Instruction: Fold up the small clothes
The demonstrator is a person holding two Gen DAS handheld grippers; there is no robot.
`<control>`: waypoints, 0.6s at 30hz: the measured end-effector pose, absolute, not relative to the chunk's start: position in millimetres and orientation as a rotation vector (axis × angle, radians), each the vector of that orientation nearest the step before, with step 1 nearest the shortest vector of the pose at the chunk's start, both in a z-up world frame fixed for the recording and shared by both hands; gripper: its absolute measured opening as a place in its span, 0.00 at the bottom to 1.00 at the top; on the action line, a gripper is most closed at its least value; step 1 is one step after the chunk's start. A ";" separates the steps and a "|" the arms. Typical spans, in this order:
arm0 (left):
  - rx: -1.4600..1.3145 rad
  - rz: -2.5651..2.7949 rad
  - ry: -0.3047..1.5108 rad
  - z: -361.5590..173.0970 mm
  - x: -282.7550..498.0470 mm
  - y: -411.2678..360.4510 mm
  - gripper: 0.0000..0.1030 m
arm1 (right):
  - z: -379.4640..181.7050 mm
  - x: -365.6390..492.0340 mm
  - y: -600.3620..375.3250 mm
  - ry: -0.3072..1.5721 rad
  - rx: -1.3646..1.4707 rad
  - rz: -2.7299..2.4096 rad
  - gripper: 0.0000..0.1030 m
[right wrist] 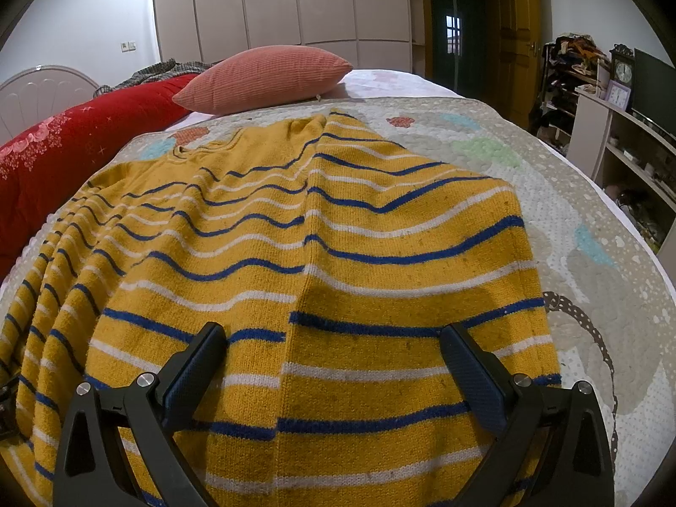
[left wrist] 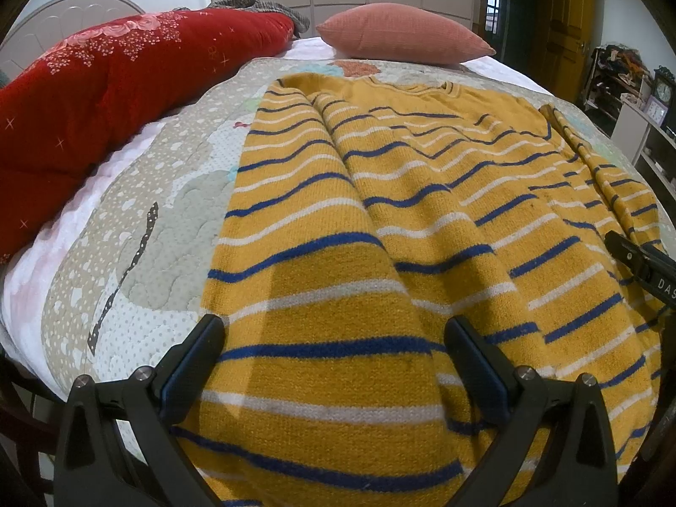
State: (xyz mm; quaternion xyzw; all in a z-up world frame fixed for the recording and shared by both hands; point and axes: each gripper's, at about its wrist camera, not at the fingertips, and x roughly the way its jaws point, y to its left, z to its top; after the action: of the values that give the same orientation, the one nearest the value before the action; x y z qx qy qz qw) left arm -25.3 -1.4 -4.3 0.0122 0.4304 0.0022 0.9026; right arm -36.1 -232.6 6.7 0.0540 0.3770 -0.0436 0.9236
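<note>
Yellow striped sweater lies spread on the quilt, long axis running away from the cameras, collar at the far end toward the pink pillow. Left claw spread wide over the near hem, gripping nothing; right claw likewise released over the hem. No containers.

Sweaters: 1, yellow sweater with blue and white stripes
Grippers: 2, left gripper and right gripper
Fingers per gripper: 2
Pink pillows: 1, pink pillow
Red quilts: 1, red quilt
Patterned bedspreads: 1, bedspread
Clocks: 2, dark clock and purple clock
</note>
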 end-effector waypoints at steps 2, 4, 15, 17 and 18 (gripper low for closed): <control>0.026 0.005 0.891 -4.6 -25.4 -1.6 1.00 | 6.5 -36.1 -231.5 0.774 0.110 -0.090 1.00; 0.026 0.006 0.892 -4.5 -25.2 -1.6 1.00 | 6.5 -35.9 -231.6 0.774 0.110 -0.090 1.00; 0.016 0.003 0.856 -2.7 -24.0 -0.7 1.00 | 6.4 -36.2 -231.0 0.773 0.109 -0.090 1.00; 0.013 -0.002 0.848 -3.0 -23.4 -0.3 1.00 | 6.3 -36.2 -231.0 0.773 0.108 -0.090 1.00; 0.012 -0.003 0.846 -3.2 -23.1 -0.2 1.00 | 6.3 -36.2 -231.1 0.773 0.108 -0.090 1.00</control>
State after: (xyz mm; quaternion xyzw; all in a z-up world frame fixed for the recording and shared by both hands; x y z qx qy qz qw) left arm -23.1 -0.2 -3.2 0.0056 0.4103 -0.0015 0.9119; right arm -36.2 -231.1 6.3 0.0528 0.3768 -0.0440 0.9238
